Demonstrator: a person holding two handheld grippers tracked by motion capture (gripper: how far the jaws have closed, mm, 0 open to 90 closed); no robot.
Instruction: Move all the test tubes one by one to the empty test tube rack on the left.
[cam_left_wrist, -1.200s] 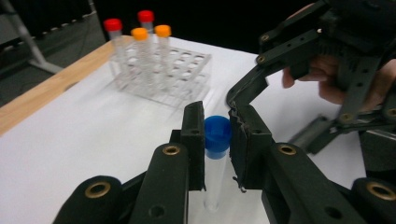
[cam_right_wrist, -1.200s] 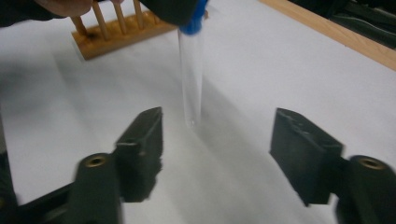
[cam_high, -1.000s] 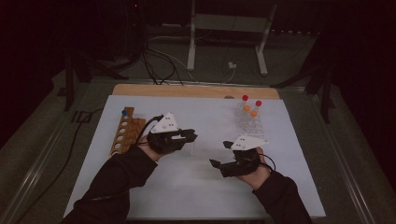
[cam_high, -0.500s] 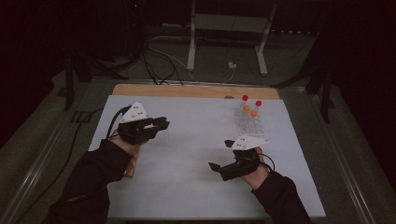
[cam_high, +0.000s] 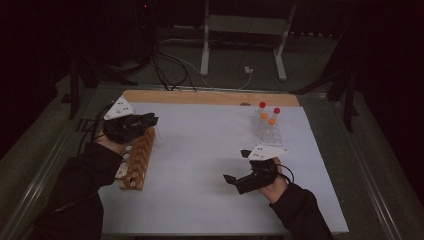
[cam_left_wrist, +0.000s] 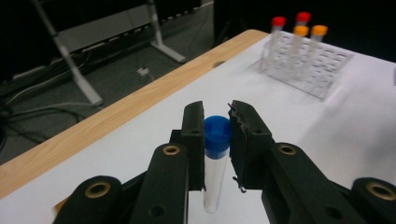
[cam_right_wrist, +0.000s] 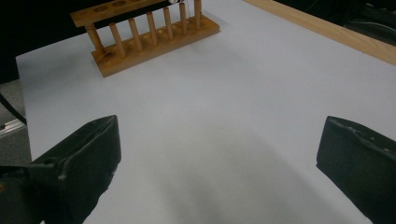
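Tube (cam_left_wrist: 215, 168) with the blue cap stands straight up in your left claw (cam_left_wrist: 216, 122), cap on top, squeezed tight above the wooden rack (cam_high: 136, 160). Your right claw (cam_right_wrist: 219, 154) is wide open over the table (cam_high: 210, 150), holding nothing.

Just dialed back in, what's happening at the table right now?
The left gripper is shut on a blue-capped tube, held upright above the far end of the wooden rack. The right gripper is open with nothing between its jaws, which have just been opening, over the white tabletop. Four red- and orange-capped tubes stand in the clear rack.
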